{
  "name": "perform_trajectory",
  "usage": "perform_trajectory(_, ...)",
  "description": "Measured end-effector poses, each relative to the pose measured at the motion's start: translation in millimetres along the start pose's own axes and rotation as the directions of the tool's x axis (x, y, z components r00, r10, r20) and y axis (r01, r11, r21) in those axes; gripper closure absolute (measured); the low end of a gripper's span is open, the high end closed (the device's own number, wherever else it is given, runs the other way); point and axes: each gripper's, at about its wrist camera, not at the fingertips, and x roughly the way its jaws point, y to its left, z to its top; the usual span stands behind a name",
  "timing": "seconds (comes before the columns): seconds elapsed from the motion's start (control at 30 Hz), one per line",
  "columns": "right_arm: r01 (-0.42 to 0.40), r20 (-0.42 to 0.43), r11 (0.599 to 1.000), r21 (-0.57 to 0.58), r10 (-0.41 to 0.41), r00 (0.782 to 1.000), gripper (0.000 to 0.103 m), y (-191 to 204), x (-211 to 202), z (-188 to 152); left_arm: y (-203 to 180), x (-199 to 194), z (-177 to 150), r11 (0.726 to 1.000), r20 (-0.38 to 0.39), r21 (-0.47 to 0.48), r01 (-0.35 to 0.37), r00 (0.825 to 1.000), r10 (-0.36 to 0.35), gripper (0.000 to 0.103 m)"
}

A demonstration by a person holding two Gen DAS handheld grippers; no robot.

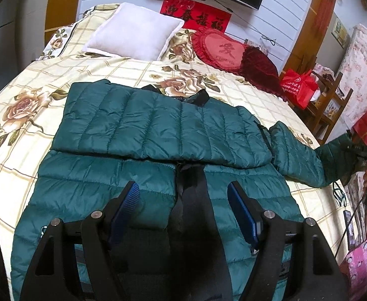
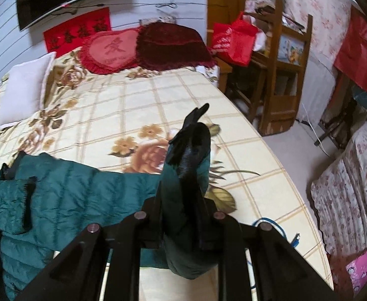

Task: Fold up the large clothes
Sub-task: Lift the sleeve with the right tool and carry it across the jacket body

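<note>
Quilted bedspread [image 1: 45,75]: cream cotton with a tan grid and big printed roses covers the whole bed under you; it lies flat and smooth.
Jacket [image 1: 158,125]: your teal puffer, shiny and stitched into soft ribbed channels, is spread across the near half of the bed, one side already folded over the body, a dark zipper placket running down the middle.
Jacket against your left fingers: the body lies directly beneath them, placket between the two blue pads, nothing pinched.
Left gripper [image 1: 183,203]: your jaws stand wide apart above the fabric; the black arms carry ridged blue pads.
Sleeve [image 2: 183,175]: the free teal sleeve stretches off the jacket's right side and rises off the bedspread into your other tool.
Right gripper [image 2: 181,215]: your jaws are drawn narrow and clamp that sleeve; puffed fabric bulges out behind them, and the dark cuff [image 2: 196,120] pokes up past the tips.
White pillow [image 1: 133,32]: square, plain, plush, at the head of the bed.
Heart cushion [image 1: 221,47]: red, frilled edge, a character stitched on its face, beside a dark red velvety cushion [image 1: 258,65].
Blue cable [image 2: 271,223]: a thin loop on the bedspread just beside your right tool.
</note>
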Motion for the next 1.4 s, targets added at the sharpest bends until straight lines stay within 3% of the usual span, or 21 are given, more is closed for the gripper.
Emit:
perform_trajectory(0.57, -0.142, 0.027, 0.975, -0.168, 0.149, 0.989, 0.085, 120, -38, 18, 21, -21, -2, 1.000, 0.033, -0.020, -0.004, 0.999, 0.005, 0.048)
perform_trajectory(1.1, -0.253, -0.028, 0.918, -0.306, 0.257, 0.966, 0.085, 239, -46, 14, 45, -35, -4, 0.999, 0.058, -0.052, -0.010, 0.998, 0.013, 0.048)
perform_trajectory(1.17, -0.274, -0.038, 0.908, -0.318, 0.276, 0.960, 0.087, 254, -46, 14, 48, -35, -4, 0.998, 0.057, -0.057, -0.011, 0.998, 0.014, 0.048)
perform_trajectory(1.23, -0.304, -0.052, 0.895, -0.327, 0.304, 0.951, 0.096, 269, -46, 14, 51, -35, -5, 0.998, 0.057, -0.059, -0.008, 0.998, 0.012, 0.048)
perform_trajectory(1.4, -0.297, -0.078, 0.876, -0.379, 0.290, 0.954, 0.096, 309, -40, 9, 59, -34, -7, 0.997, 0.048, -0.082, -0.008, 0.999, 0.012, 0.048)
